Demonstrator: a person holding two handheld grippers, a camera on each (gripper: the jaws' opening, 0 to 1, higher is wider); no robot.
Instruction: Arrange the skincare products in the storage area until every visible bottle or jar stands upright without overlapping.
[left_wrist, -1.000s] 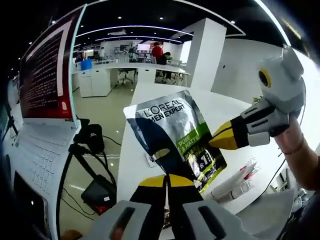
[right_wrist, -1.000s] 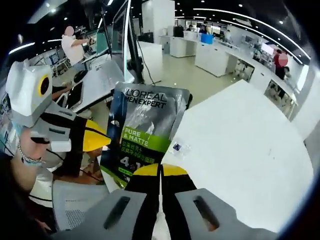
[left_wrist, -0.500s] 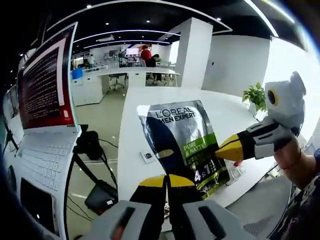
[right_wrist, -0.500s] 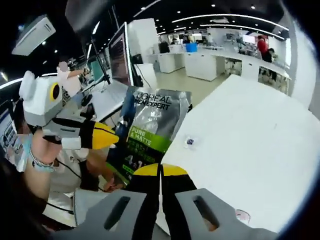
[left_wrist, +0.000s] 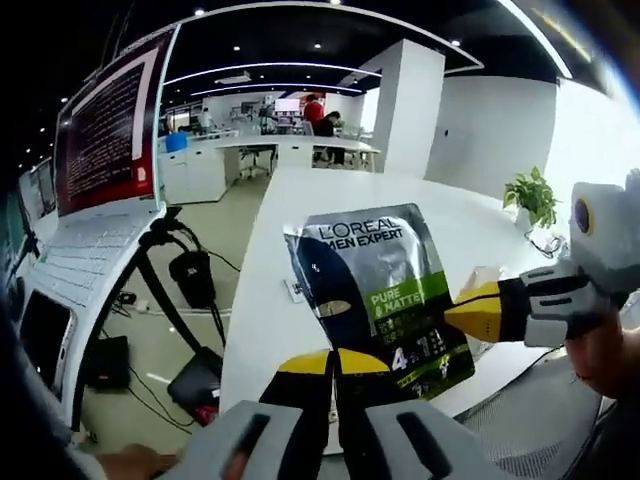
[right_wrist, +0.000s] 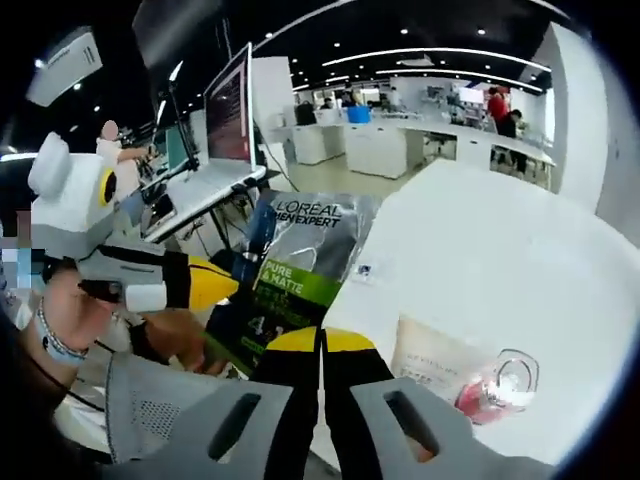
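A dark L'Oréal Men Expert sachet (left_wrist: 375, 290) is held in the air above the white tabletop (right_wrist: 520, 270), its lower edge clamped by the left gripper (left_wrist: 333, 362) and by the right gripper (right_wrist: 321, 342), both jaws pressed together.

A monitor (left_wrist: 105, 130) with red-and-white text on its screen stands at the left of the left gripper view, with a white keyboard (left_wrist: 80, 255) below it and a black tripod (left_wrist: 185, 290) beside that. A long white table (left_wrist: 300, 240) runs away toward a white pillar (left_wrist: 410, 105), and a potted plant (left_wrist: 530, 200) sits near the table's far right edge. In the right gripper view the white table (right_wrist: 500, 260) carries a small tag (right_wrist: 365, 270), and white counters (right_wrist: 400, 145) stand across the room under ceiling lights (right_wrist: 420, 50).
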